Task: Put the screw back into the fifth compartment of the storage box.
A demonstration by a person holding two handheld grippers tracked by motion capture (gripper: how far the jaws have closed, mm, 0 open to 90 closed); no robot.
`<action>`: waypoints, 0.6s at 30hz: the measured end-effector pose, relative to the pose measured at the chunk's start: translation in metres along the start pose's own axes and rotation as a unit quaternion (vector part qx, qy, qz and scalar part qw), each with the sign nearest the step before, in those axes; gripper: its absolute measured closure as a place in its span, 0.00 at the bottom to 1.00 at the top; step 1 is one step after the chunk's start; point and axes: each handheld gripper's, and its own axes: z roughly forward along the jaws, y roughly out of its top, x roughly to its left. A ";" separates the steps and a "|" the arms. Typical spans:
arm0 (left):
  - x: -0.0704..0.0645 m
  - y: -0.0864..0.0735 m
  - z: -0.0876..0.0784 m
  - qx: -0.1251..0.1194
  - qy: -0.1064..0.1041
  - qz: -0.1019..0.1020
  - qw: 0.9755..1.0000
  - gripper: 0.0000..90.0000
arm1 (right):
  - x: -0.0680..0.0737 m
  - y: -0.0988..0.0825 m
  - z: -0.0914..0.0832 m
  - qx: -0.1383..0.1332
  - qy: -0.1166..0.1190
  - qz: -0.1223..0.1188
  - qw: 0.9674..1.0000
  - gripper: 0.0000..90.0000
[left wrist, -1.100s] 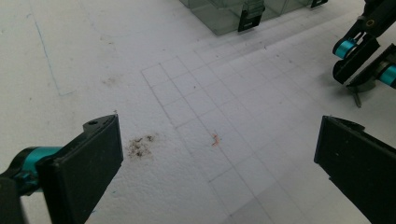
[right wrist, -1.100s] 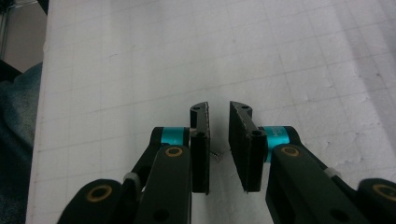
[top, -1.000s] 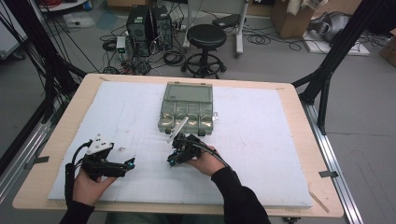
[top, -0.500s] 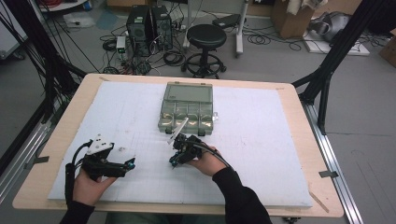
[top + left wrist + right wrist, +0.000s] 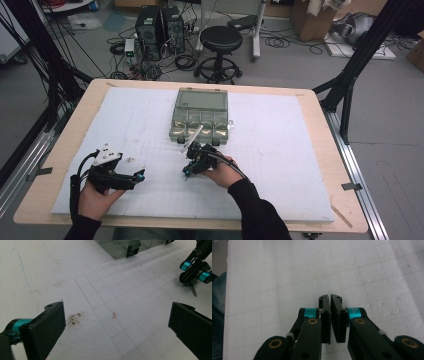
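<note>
Jaws of my right gripper (image 5: 330,297) are pressed together, pinching a thin pale strip (image 5: 193,137) that slants up from them toward the clear compartment box (image 5: 200,112) at centre frame. My left gripper (image 5: 140,175), lower left, is spread wide over the white mat (image 5: 280,165).

Matt white foam board (image 5: 280,165) looks rough on pale wood table (image 5: 320,107); clear glossy plastic organiser box (image 5: 201,114).

Lab: computer towers (image 5: 160,31), floor cables (image 5: 186,61)
</note>
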 end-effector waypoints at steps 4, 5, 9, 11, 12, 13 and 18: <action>0.000 0.000 0.000 0.001 -0.001 0.002 1.000 0.02 | 0.001 -0.001 -0.002 0.009 0.002 0.001 1.000 0.97; 0.000 0.000 0.000 0.001 -0.001 0.003 1.000 0.02 | 0.002 -0.001 -0.002 0.012 0.006 0.003 1.000 0.97; 0.000 0.000 0.000 0.001 -0.002 0.003 1.000 0.02 | 0.005 -0.004 -0.003 0.016 0.010 0.003 1.000 0.97; -0.001 0.000 0.000 0.001 -0.003 0.002 1.000 0.02 | 0.005 -0.005 -0.004 0.018 0.010 0.004 1.000 0.97; -0.001 0.001 0.000 0.001 -0.002 0.003 1.000 0.02 | 0.006 -0.006 -0.004 0.018 0.010 0.004 1.000 0.97; -0.001 0.001 0.000 0.001 -0.001 0.003 1.000 0.02 | 0.006 -0.006 -0.004 0.018 0.010 0.004 1.000 0.97; -0.001 0.001 0.001 0.002 -0.002 0.005 1.000 0.02 | 0.009 -0.008 -0.005 0.021 0.012 0.005 1.000 0.97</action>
